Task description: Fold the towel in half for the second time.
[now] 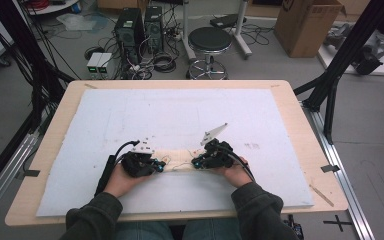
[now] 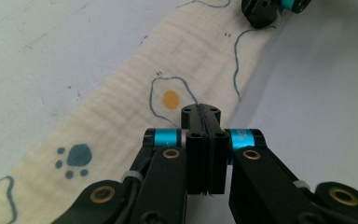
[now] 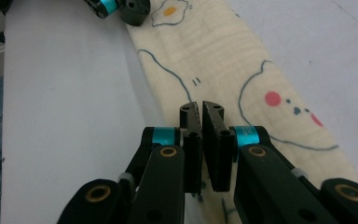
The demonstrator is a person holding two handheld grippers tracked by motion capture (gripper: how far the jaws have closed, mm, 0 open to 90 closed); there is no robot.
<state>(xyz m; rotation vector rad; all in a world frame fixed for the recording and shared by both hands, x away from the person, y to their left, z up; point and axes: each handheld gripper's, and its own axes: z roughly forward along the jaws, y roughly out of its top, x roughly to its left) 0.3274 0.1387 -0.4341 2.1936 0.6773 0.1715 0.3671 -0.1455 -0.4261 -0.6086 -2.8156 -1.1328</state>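
Left claw [image 1: 156, 165] clamped shut on cloth strip [image 1: 180, 161] at its left end | right claw [image 1: 196, 162] clamped on right end | strip's long axis runs claw-to-claw, flat on worktop [image 1: 300, 120] | both equally near.

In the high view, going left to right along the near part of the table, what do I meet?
Table edge → white mat → left gripper → cloth strip → right gripper → more white mat, then the table's right edge.
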